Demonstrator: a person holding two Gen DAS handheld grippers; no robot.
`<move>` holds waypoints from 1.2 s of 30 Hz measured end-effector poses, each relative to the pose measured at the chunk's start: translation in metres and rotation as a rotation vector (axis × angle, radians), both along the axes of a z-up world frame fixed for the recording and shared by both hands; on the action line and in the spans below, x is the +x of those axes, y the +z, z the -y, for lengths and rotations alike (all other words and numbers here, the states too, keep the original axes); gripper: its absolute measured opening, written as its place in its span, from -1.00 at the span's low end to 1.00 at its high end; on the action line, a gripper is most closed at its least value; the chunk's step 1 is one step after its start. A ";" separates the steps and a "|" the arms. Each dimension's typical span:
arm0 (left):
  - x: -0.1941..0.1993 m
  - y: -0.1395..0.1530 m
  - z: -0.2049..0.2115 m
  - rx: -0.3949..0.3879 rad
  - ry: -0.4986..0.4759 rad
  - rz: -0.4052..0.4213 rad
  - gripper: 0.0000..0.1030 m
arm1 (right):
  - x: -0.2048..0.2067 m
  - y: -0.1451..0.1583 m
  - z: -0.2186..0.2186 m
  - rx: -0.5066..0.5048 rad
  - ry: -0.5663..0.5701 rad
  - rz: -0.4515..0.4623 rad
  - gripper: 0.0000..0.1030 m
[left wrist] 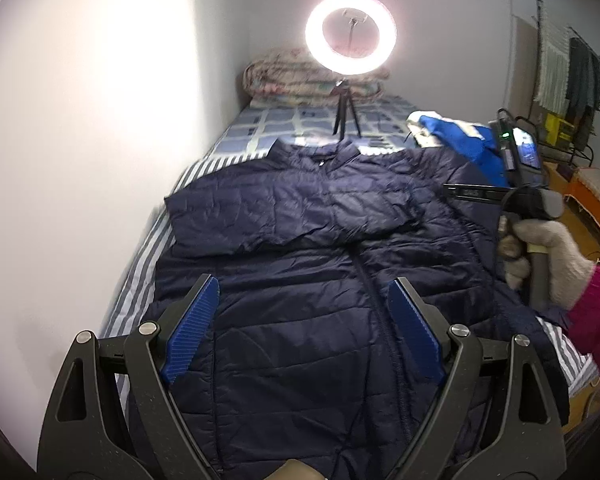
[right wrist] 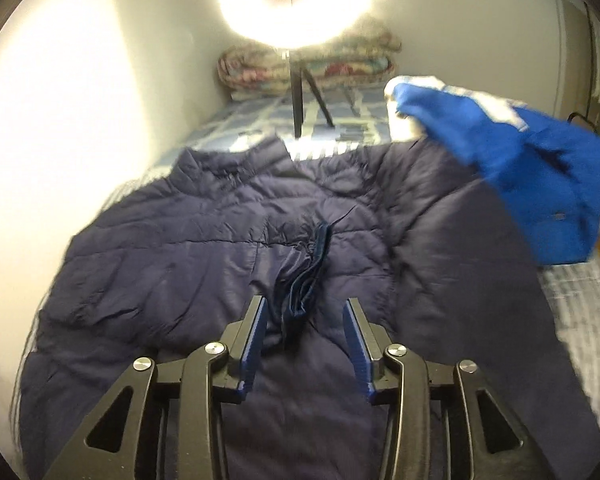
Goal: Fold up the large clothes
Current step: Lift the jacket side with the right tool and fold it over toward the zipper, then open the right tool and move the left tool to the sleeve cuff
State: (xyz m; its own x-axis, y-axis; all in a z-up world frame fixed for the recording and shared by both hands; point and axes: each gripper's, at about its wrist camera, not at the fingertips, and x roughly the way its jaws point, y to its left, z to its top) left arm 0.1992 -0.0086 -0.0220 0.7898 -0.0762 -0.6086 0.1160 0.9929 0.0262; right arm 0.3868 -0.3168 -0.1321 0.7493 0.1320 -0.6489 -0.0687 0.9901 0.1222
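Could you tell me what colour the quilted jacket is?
Dark navy blue; the jacket shows best in the left wrist view.

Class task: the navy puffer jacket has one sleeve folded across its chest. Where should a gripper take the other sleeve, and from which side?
Grip the unfolded sleeve low down, coming from the bed's open right side; it lies flat, pointing outward, clear of the blue garment.

Black plastic gripper (left wrist: 304, 292) frames with ribbed blue finger pads (left wrist: 194, 328), fastened by round silver screws. Grey knitted glove (left wrist: 548, 264); magenta sleeve (left wrist: 598, 312).
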 end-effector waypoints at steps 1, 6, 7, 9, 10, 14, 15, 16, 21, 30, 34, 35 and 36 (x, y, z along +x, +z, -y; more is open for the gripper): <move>-0.002 0.002 0.002 -0.001 -0.006 0.003 0.72 | -0.009 0.007 0.002 -0.005 0.001 0.007 -0.21; -0.019 0.011 0.017 -0.017 -0.057 0.022 0.72 | -0.089 0.054 0.017 -0.005 0.013 0.077 -0.19; -0.023 0.012 0.022 -0.016 -0.070 0.026 0.72 | -0.100 0.060 0.018 -0.006 0.015 0.085 -0.17; -0.028 0.014 0.032 -0.019 -0.099 0.029 0.72 | -0.137 0.073 0.022 -0.040 0.010 0.105 -0.15; -0.030 0.015 0.039 -0.021 -0.119 0.031 0.72 | -0.155 0.078 0.024 -0.061 0.007 0.113 -0.14; -0.038 0.013 0.075 -0.012 -0.215 0.031 0.72 | -0.222 0.082 0.037 -0.152 -0.025 0.132 -0.10; -0.039 0.012 0.085 -0.011 -0.242 0.026 0.70 | -0.239 0.080 0.043 -0.165 -0.045 0.133 -0.10; -0.041 0.011 0.096 -0.012 -0.269 0.020 0.63 | -0.254 0.078 0.051 -0.169 -0.064 0.130 -0.10; -0.051 0.005 0.158 -0.037 -0.438 -0.027 0.59 | -0.319 0.058 0.098 -0.165 -0.194 0.090 -0.10; -0.073 -0.029 0.292 -0.009 -0.741 -0.155 0.59 | -0.397 0.036 0.158 -0.161 -0.370 0.055 0.02; -0.075 -0.058 0.342 -0.017 -0.825 -0.260 0.59 | -0.416 0.026 0.184 -0.139 -0.444 0.036 0.04; -0.075 -0.064 0.353 -0.018 -0.841 -0.283 0.59 | -0.420 0.024 0.190 -0.131 -0.463 0.033 0.04; -0.076 -0.070 0.365 -0.016 -0.854 -0.302 0.59 | -0.423 0.023 0.196 -0.118 -0.477 0.032 0.04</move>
